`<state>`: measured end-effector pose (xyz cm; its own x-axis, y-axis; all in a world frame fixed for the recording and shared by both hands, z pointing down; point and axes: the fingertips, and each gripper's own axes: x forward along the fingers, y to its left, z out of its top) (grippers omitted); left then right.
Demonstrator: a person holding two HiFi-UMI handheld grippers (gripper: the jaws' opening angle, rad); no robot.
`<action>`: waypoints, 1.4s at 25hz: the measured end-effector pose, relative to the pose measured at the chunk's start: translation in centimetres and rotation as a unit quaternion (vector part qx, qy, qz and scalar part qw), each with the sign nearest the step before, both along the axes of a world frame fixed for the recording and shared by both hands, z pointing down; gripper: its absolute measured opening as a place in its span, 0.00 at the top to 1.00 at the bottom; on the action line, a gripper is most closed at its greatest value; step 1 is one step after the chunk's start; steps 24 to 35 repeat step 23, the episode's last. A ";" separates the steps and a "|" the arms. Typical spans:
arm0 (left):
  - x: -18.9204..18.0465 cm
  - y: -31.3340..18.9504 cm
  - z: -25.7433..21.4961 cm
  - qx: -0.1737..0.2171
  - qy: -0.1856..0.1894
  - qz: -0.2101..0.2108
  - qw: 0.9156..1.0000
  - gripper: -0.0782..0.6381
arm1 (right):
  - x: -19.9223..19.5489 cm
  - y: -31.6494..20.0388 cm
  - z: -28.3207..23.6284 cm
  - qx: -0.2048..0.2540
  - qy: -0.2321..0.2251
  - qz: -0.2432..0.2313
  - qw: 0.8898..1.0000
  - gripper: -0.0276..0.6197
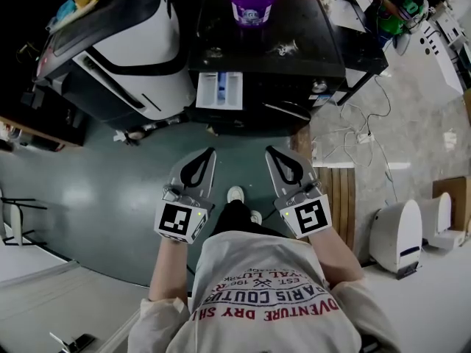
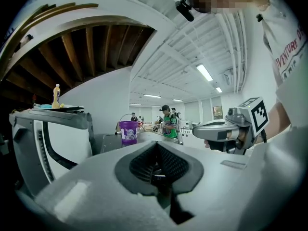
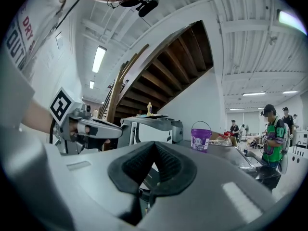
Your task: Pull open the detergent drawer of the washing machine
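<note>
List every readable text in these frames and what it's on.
"VENTURE DRY": T-shirt, upside down, cut off.
"COUTUR": same T-shirt, cut off.
Purple bucket label: too blurred to read.
Green jersey number: too small to read.

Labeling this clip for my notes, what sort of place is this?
Likely a test lab or workshop, not a home: a washing machine on an open floor, cables trailing across it, other people in the background.

A dark green floor (image 1: pixel 81 197) gives way on the right to pale marbled tiles (image 1: pixel 419 109). White walls (image 2: pixel 103 105) rise to a ribbed white ceiling (image 2: pixel 178 57) with lit strip lights (image 2: pixel 204 72). Dark wooden beams (image 2: pixel 96 52) slope overhead beside them.
</note>
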<state>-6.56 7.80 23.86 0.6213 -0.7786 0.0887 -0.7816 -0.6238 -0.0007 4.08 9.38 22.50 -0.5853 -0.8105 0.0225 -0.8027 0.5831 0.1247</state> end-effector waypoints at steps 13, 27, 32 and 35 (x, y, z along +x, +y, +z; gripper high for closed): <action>0.2 0.0 0.1 -0.003 -0.007 -0.007 1.000 0.89 | -0.4 -0.4 0.0 -0.005 -0.012 -0.001 1.000 0.96; -0.3 -0.5 -0.3 0.003 0.007 -0.004 1.000 0.89 | -1.1 -1.1 -0.2 -0.003 -0.012 0.009 1.000 0.96; -0.3 -0.5 -0.3 0.003 0.007 -0.004 1.000 0.89 | -1.1 -1.1 -0.2 -0.003 -0.012 0.009 1.000 0.96; -0.3 -0.5 -0.3 0.003 0.007 -0.004 1.000 0.89 | -1.1 -1.1 -0.2 -0.003 -0.012 0.009 1.000 0.96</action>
